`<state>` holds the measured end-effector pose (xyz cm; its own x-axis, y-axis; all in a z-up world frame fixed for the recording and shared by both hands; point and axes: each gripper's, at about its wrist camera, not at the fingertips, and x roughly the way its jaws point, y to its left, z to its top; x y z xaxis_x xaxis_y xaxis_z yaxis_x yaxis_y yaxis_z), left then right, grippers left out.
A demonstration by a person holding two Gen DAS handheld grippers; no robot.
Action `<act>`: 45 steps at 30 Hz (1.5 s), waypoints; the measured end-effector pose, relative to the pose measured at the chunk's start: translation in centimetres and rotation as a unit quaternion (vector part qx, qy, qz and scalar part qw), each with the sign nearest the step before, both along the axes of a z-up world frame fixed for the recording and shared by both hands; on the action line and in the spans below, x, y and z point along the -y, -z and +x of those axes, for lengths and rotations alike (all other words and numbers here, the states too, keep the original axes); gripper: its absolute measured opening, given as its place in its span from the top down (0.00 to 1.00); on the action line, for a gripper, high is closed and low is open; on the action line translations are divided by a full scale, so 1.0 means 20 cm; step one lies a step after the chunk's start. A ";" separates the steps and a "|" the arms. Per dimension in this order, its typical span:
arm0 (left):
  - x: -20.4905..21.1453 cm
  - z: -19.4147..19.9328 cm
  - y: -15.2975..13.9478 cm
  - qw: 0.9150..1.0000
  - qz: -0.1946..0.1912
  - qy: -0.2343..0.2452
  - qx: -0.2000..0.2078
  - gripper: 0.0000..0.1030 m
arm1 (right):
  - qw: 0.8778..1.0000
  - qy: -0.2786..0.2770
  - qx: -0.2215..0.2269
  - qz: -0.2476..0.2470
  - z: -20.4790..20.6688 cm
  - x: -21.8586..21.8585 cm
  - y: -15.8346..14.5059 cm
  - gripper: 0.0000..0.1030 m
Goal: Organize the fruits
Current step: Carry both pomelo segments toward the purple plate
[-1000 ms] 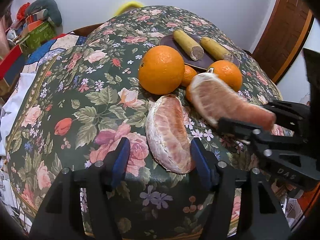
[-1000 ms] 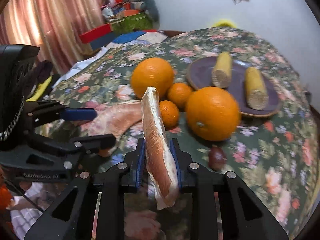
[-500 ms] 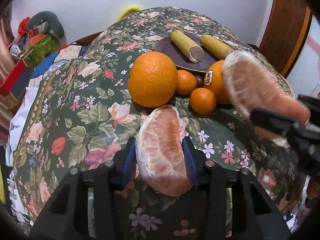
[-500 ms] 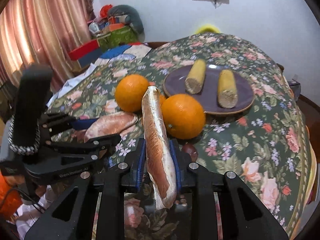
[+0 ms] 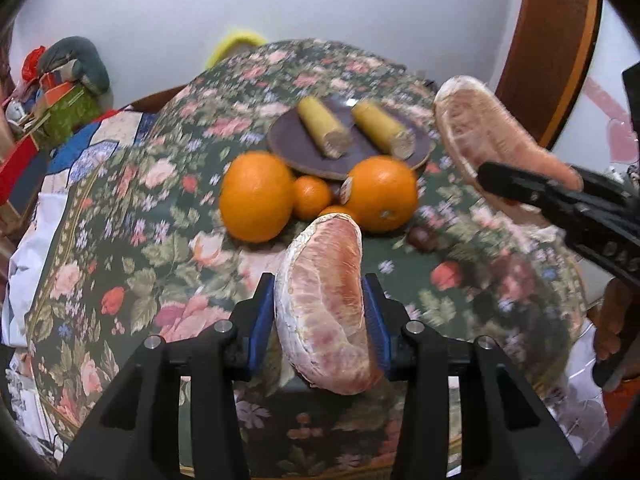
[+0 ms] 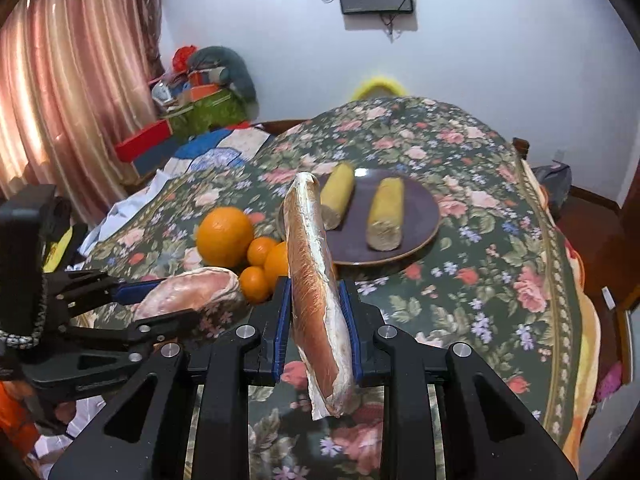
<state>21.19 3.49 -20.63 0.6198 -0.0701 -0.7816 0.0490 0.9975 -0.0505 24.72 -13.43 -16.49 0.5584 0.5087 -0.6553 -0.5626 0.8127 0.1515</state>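
My left gripper [image 5: 318, 320] is shut on a peeled pink pomelo segment [image 5: 324, 304] and holds it above the floral tablecloth. My right gripper [image 6: 316, 316] is shut on a second pomelo segment [image 6: 314, 276], also lifted; that segment shows at the right of the left wrist view [image 5: 492, 148]. The left-held segment shows in the right wrist view [image 6: 188, 290]. Two large oranges [image 5: 256, 196] [image 5: 382, 192] and small tangerines [image 5: 311, 197] sit together on the table, in front of a purple plate [image 5: 296, 148].
The purple plate [image 6: 420, 216] carries two pieces of corn cob [image 6: 386, 212] [image 6: 336, 194]. A small dark brown fruit [image 5: 420, 236] lies by the oranges. The floral-covered table [image 6: 480, 260] drops off at its edges. Clutter and a curtain [image 6: 72, 80] stand at the left.
Both grippers have risen and pulled back from the table with their pomelo segments. The left gripper closed on its segment and lifted it off the cloth.
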 end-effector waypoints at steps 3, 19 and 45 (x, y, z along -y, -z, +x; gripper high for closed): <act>0.02 0.01 -0.07 1.000 -0.007 0.005 0.018 0.58 | 1.000 0.009 0.006 0.005 0.01 0.04 -0.03 0.79; 0.01 0.23 -0.28 0.997 -0.021 0.001 0.078 0.59 | 0.998 0.041 0.034 0.034 0.17 0.10 -0.13 0.79; -0.09 0.81 -0.16 0.998 -0.021 -0.022 0.054 0.59 | 0.999 0.041 -0.011 0.014 0.64 -0.10 0.04 0.79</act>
<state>37.47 5.39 -17.42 0.7038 -0.0723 -0.7068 0.0125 0.9959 -0.0894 37.57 -11.45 -17.28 0.5842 0.4793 -0.6549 -0.4900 0.8516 0.1862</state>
